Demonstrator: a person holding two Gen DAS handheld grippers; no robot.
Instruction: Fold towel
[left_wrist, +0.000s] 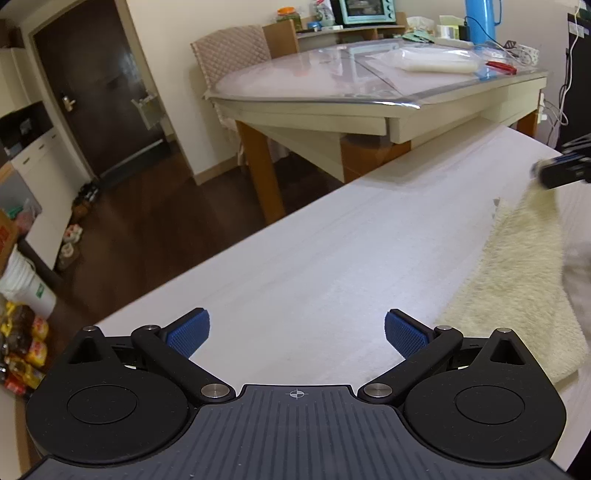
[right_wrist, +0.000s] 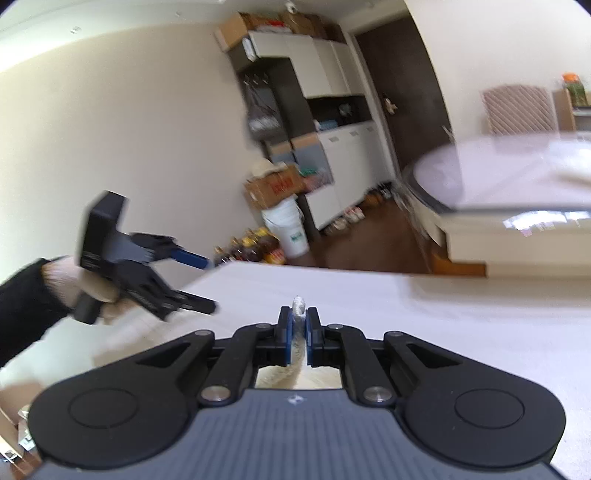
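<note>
The right gripper (right_wrist: 299, 332) has its jaws pressed together on a corner of the towel (left_wrist: 517, 280); a small tuft of cream pile stands out just ahead of the fingertips in the right wrist view, and the cloth trails back beneath the fingers toward the camera. In the left wrist view the same gripper shows at the far right edge, with the towel hanging from it as a raised strip.

The left gripper (left_wrist: 297, 332) holds nothing. Its blue pads (left_wrist: 190, 330) stand spread wide over bare white table (left_wrist: 295, 258).

Key relation: the towel lies to the right of the left fingers and extends away from them, its long axis running from just beside the right pad up to the lifted corner. Its near end rests flat on the table; its far end is in the air. The right hand is therefore the nearer one and already has the cloth. Judged from this, the fold depends on carrying the pinched corner along that long axis to the near end.

Containers: none lies near either gripper. A white bucket (right_wrist: 290, 229) stands on the floor past the table; its contents cannot be seen.
</note>
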